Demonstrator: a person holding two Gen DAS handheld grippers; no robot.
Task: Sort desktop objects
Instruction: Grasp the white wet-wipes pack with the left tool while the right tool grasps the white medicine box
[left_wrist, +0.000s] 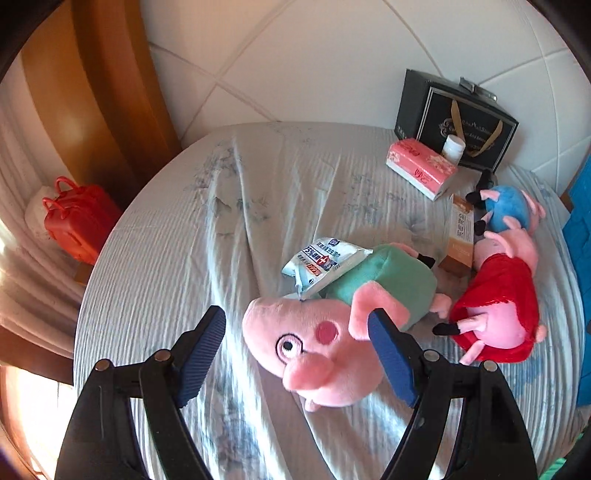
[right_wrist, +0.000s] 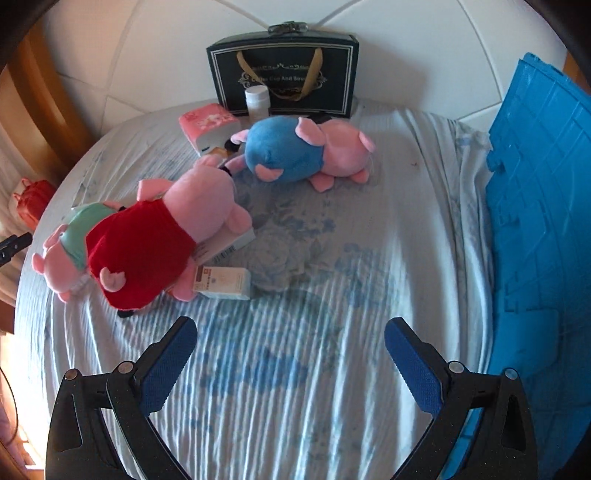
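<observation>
Gaping wide, the left claw (left_wrist: 297, 332) frames the green-shirted pig plush's (left_wrist: 332, 332) head without gripping it.

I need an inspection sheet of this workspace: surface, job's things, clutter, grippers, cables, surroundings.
Surface: bed sheet, pale with blue print, wrinkled.
Job's things: green-dressed plush pig with a wipes pack lying on it; red-dressed plush pig; blue-dressed plush pig; pink tissue pack; white bottle; small carton.
Clutter: black gift box at the headboard.
Grippers: left gripper open, fingers either side of the green pig's head; right gripper open over bare sheet.
Cables: nothing seen.
Surroundings: blue crate; red toy suitcase.
</observation>
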